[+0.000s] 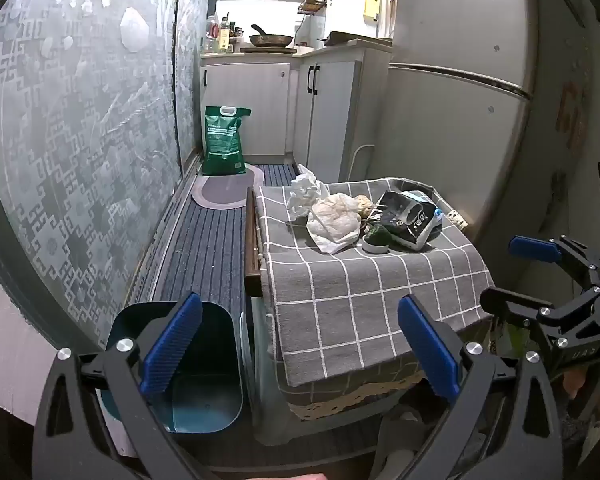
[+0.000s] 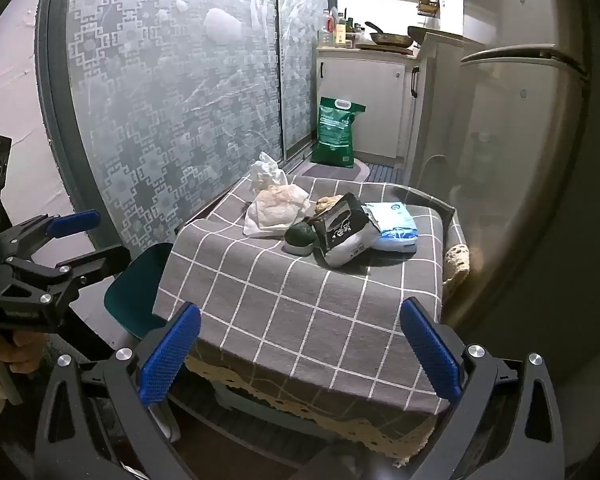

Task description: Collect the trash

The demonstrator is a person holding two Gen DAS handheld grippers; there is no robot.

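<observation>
A small table under a grey checked cloth (image 1: 352, 292) (image 2: 300, 304) carries a heap of trash at its far end: crumpled white tissue (image 1: 305, 194) (image 2: 266, 174), a whitish plastic bag (image 1: 334, 222) (image 2: 276, 210), a black-and-white packet (image 1: 408, 216) (image 2: 342, 230), a blue-white pack (image 2: 394, 226) and a dark green lump in a small white dish (image 1: 376, 238) (image 2: 300, 238). A teal bin (image 1: 196, 376) (image 2: 140, 292) stands on the floor left of the table. My left gripper (image 1: 300, 348) is open, over the bin and the table's near corner. My right gripper (image 2: 300, 352) is open above the near table edge.
Patterned frosted sliding doors (image 1: 80, 140) (image 2: 172, 100) line the left side. A fridge (image 1: 460, 100) (image 2: 520, 160) stands at the right. A green sack (image 1: 224, 140) (image 2: 336, 132) sits on the striped floor mat (image 1: 208, 248) before white cabinets (image 1: 260, 108). A person's hand (image 2: 4, 352) holds the left gripper.
</observation>
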